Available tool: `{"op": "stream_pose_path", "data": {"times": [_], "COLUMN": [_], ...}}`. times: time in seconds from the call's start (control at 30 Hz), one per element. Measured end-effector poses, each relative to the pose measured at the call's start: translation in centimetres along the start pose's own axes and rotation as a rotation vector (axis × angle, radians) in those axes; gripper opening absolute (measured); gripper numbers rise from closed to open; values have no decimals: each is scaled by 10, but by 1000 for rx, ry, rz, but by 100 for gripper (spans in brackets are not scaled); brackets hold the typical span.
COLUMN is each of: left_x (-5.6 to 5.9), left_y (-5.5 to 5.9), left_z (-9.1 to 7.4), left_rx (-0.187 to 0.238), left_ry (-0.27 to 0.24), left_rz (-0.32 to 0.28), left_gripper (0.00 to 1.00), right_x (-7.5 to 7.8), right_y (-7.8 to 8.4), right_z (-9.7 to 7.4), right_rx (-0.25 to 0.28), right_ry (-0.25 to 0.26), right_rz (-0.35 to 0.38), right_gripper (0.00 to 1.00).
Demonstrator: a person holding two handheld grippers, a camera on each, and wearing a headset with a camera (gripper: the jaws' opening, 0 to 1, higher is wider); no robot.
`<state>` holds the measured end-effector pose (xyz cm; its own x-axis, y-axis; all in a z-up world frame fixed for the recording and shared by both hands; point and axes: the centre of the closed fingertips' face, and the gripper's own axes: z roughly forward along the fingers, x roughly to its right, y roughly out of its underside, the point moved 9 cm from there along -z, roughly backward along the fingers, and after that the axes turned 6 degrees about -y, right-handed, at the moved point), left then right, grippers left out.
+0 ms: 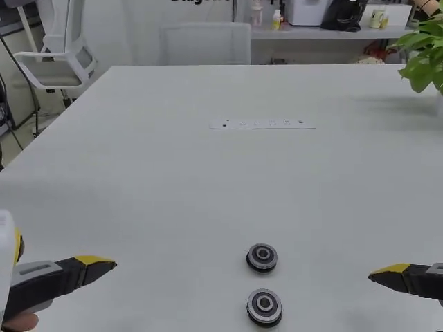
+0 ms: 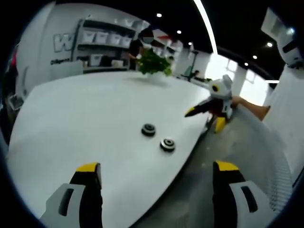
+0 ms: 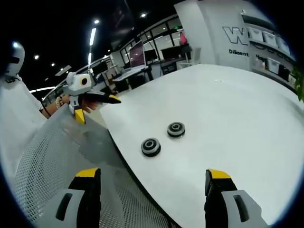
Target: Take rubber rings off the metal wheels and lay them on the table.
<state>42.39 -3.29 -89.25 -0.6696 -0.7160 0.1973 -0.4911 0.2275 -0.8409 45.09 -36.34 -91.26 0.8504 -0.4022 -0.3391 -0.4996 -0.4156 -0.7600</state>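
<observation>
Two small metal wheels, each with a black rubber ring around it, lie flat on the white table (image 1: pixel 173 200) near its front edge. The farther wheel (image 1: pixel 262 257) (image 2: pixel 148 129) (image 3: pixel 176 129) is a short gap from the nearer wheel (image 1: pixel 264 306) (image 2: pixel 167 144) (image 3: pixel 150 147). My left gripper (image 2: pixel 156 178) is open and holds nothing; one yellow-tipped finger (image 1: pixel 93 263) shows left of the wheels. My right gripper (image 3: pixel 152 183) is also open and holds nothing, with a fingertip (image 1: pixel 387 271) to the wheels' right. Both hover at the table's front edge, apart from the wheels.
A flush socket strip (image 1: pixel 263 124) sits in the table's middle. A leafy plant (image 1: pixel 422 55) stands at the far right corner. Office chairs (image 1: pixel 62 48) stand beyond the far left edge, and shelves line the back wall.
</observation>
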Motion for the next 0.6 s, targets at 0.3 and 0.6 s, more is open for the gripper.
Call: {"op": "stream_pose_path", "data": {"times": [0.3, 0.6], "left_x": [1, 3], "left_y": [-5, -15], "left_z": [0, -1], "left_rx": [23, 28], "left_ry": [-6, -6], "left_rz": [14, 76], "left_gripper": [100, 100], "right_x": [3, 4], "right_y": [-2, -9], "right_z": [-3, -7], "right_rx": [24, 31], "right_ry": [11, 30], "right_rz": [12, -12], "right_gripper": [91, 90]}}
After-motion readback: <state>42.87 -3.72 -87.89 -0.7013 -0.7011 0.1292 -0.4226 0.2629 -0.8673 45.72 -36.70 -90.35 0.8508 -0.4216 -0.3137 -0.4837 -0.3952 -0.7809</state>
